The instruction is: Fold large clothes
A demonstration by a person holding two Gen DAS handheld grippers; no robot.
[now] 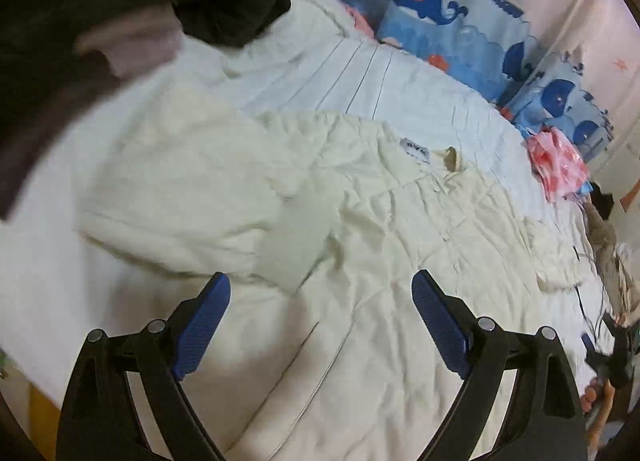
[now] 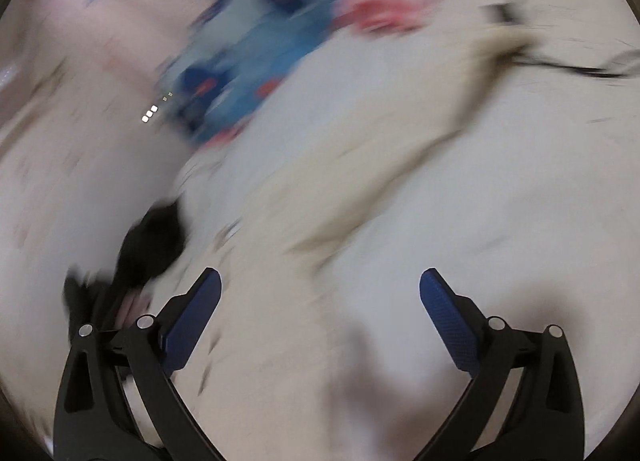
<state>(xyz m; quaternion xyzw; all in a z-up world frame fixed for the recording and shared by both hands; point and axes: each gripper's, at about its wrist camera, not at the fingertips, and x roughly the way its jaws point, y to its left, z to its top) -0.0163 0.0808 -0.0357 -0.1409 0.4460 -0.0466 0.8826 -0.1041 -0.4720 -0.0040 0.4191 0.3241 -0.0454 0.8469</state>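
A large cream shirt point(image 1: 400, 245) lies spread on the bed, collar and label at the far side, one sleeve point(image 1: 192, 205) folded across its left part. My left gripper point(image 1: 320, 281) is open and empty, just above the shirt's near part. My right gripper point(image 2: 320, 275) is open and empty over pale cloth point(image 2: 400, 197). The right wrist view is badly blurred, so the shirt's edges there are unclear.
A white striped bedsheet point(image 1: 360, 81) covers the bed. Blue whale-print pillows point(image 1: 448, 21) lie at the far side with pink cloth point(image 1: 558, 165) beside them. Dark clothes point(image 1: 120, 1) are piled at the far left. A dark item point(image 2: 152, 245) lies left of my right gripper.
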